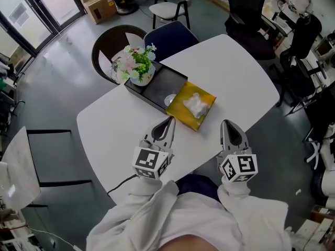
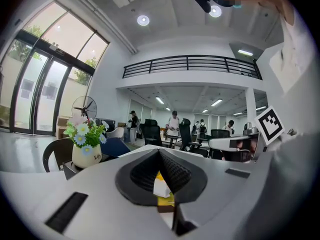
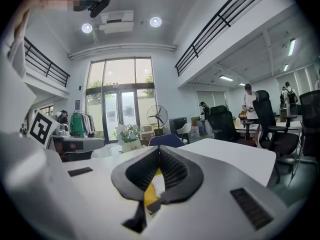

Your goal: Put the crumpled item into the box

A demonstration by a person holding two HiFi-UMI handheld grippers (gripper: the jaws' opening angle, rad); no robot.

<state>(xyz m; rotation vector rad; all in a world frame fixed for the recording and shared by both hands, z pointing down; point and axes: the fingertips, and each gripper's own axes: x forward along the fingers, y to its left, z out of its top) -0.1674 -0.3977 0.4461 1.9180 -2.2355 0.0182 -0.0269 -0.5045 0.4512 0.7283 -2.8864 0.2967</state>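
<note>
A yellow box (image 1: pixel 181 112) lies on the white table (image 1: pixel 235 72), and a crumpled white item (image 1: pixel 196 104) rests inside it. My left gripper (image 1: pixel 169 121) sits just left of the box with its tip close to the box's near corner; its jaws are shut with nothing in them. My right gripper (image 1: pixel 227 123) hovers to the right of the box, also shut and empty. In the left gripper view the shut jaws (image 2: pixel 159 153) frame the crumpled item (image 2: pixel 161 186) on the yellow box (image 2: pixel 166 200). In the right gripper view a strip of the yellow box (image 3: pixel 149 194) shows below the closed tips (image 3: pixel 159 150).
A black tray (image 1: pixel 158 84) lies behind the box, touching it, with a white vase of flowers (image 1: pixel 139 67) at its far end. A dark round chair (image 1: pixel 112 43) and a blue chair (image 1: pixel 170 38) stand beyond the table. The table's near edge runs just under both grippers.
</note>
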